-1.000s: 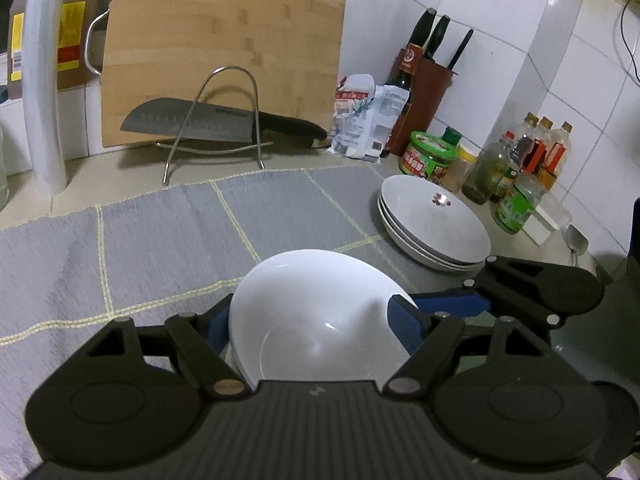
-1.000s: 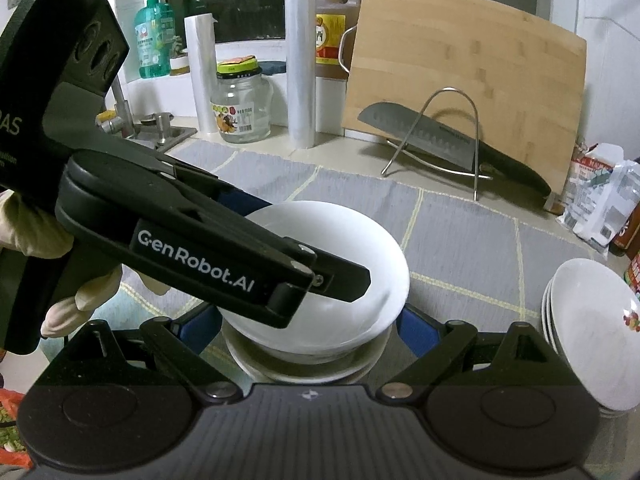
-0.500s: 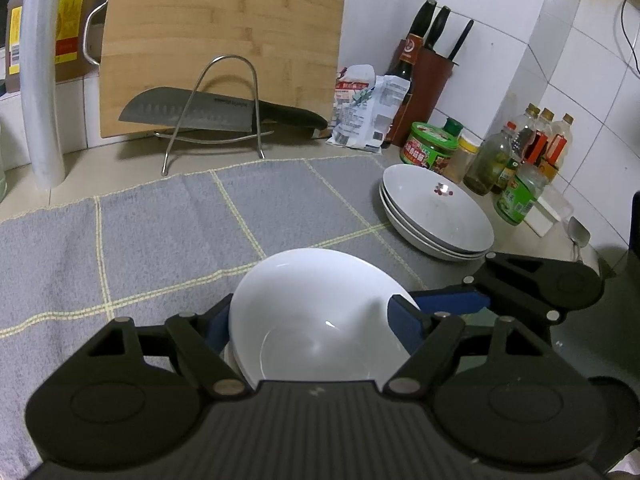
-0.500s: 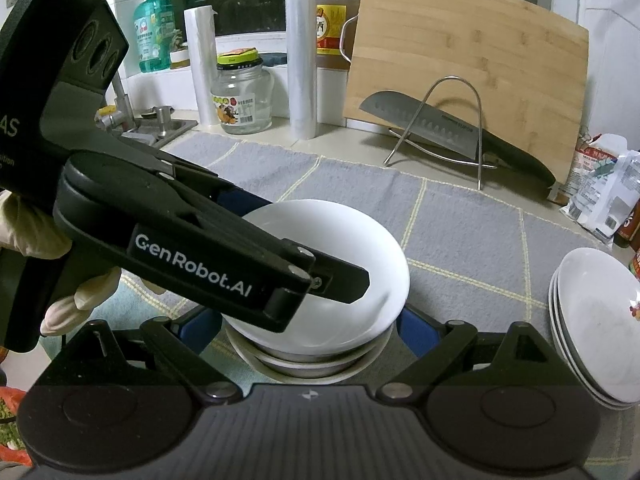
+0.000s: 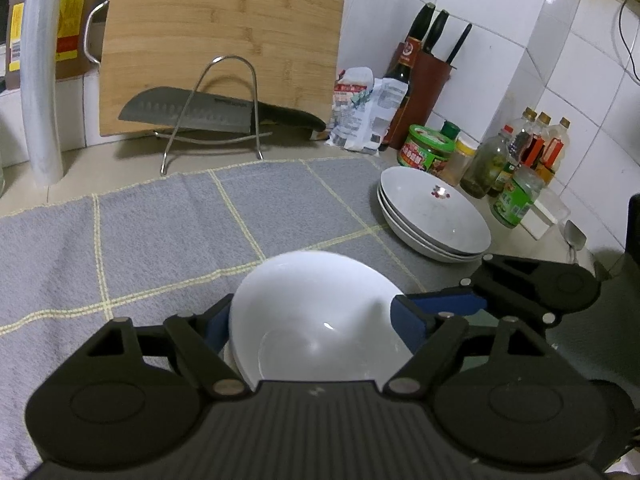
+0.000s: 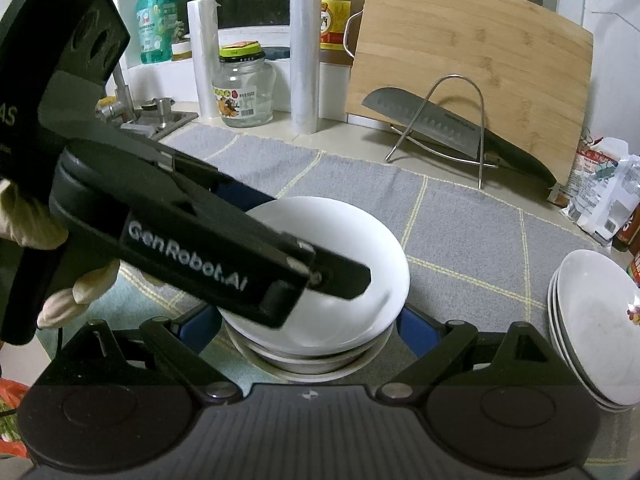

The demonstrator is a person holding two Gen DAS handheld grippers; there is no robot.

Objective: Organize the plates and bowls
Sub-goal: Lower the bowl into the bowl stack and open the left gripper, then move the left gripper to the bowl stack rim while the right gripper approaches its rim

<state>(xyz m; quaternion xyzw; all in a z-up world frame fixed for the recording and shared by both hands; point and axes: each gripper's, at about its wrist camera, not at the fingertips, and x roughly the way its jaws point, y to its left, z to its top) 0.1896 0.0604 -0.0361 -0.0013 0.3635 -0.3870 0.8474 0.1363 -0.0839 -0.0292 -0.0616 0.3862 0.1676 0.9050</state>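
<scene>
We see the deep white ceramic bowl sitting on top of a small pile of other bowls on the grey checked cloth. The left gripper has just been opening; its blue pads stand at the two sides of this bowl, and the right pad seems clear of the rim. The right gripper is open around the pile without pressing it. At the right, the stack of shallow white plates is already made. We judge that the sorting is nearly complete: only the release and the withdrawal are left.
</scene>
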